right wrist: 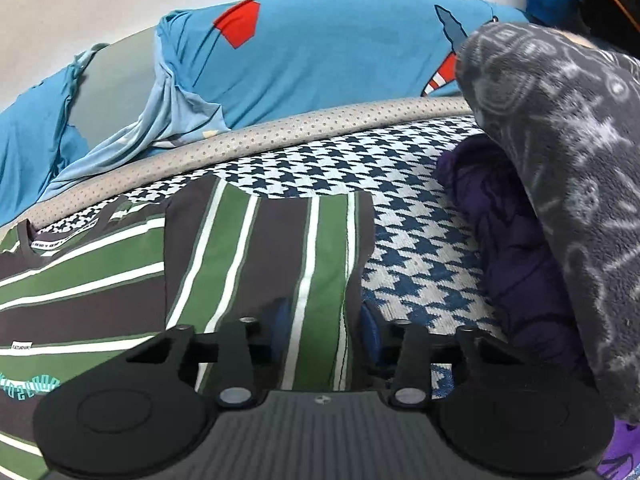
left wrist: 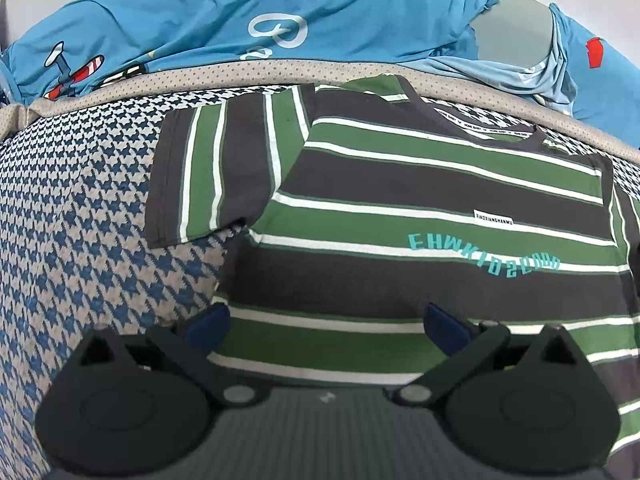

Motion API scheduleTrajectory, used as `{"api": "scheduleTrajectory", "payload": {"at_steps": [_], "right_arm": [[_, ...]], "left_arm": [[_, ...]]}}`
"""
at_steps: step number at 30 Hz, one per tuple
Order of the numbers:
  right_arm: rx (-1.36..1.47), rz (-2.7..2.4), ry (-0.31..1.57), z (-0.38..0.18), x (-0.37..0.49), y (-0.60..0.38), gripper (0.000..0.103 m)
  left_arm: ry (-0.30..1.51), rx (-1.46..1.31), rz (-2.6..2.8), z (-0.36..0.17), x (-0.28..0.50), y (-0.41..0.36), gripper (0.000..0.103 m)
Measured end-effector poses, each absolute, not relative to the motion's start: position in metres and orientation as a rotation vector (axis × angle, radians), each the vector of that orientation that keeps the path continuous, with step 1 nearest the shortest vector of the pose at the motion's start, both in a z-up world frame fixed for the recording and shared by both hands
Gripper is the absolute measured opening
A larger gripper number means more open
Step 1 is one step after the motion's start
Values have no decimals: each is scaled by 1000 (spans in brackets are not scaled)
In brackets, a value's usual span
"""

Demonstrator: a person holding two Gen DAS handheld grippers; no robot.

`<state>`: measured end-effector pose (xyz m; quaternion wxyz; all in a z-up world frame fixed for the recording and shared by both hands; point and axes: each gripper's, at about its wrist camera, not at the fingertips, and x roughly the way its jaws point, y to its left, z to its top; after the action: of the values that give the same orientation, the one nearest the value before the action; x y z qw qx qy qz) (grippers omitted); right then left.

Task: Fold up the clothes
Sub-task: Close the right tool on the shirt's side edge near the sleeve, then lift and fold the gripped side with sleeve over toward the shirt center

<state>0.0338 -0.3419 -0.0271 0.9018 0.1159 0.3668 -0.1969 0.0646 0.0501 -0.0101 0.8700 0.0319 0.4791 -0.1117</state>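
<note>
A T-shirt (left wrist: 400, 184) with green, dark grey and white stripes lies flat, front up, on the houndstooth cover (left wrist: 80, 208). Teal lettering and a small white label show on its chest. My left gripper (left wrist: 326, 328) stands wide open low over the shirt's lower left side, its left pad at the shirt's side edge. The shirt's left sleeve (left wrist: 208, 168) is spread out flat. In the right wrist view my right gripper (right wrist: 325, 330) has narrow jaws astride the hem of the other sleeve (right wrist: 272, 256). One pad sits on the sleeve, the other just outside on the cover. The cloth between them looks flat, not bunched.
A beige dotted band (right wrist: 280, 136) edges the cover at the back. Behind it lies crumpled blue cloth with cartoon prints (left wrist: 280, 20), also in the right wrist view (right wrist: 320, 60). A grey patterned fleece (right wrist: 560, 160) and a dark purple garment (right wrist: 500, 240) are heaped at the right.
</note>
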Motion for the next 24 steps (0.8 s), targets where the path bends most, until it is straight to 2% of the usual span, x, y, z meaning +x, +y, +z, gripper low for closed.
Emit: {"api": "scheduleTrajectory", "payload": {"at_steps": [1, 3, 4, 9, 18, 24], "right_arm": [[233, -406, 755, -27, 34, -340, 28], [225, -404, 748, -27, 36, -338, 12], [228, -401, 745, -26, 36, -337, 9], [280, -416, 709, -17, 35, -336, 7], [322, -307, 531, 20, 25, -313, 7], [285, -212, 496, 26, 31, -286, 7]], "left_arm": [[1002, 67, -234, -10, 64, 50, 103], [1002, 69, -234, -10, 64, 50, 103], [1000, 68, -233, -10, 64, 51, 103], [992, 61, -226, -10, 63, 55, 103], [996, 49, -209, -12, 64, 64, 103], [992, 52, -208, -15, 62, 67, 103]]}}
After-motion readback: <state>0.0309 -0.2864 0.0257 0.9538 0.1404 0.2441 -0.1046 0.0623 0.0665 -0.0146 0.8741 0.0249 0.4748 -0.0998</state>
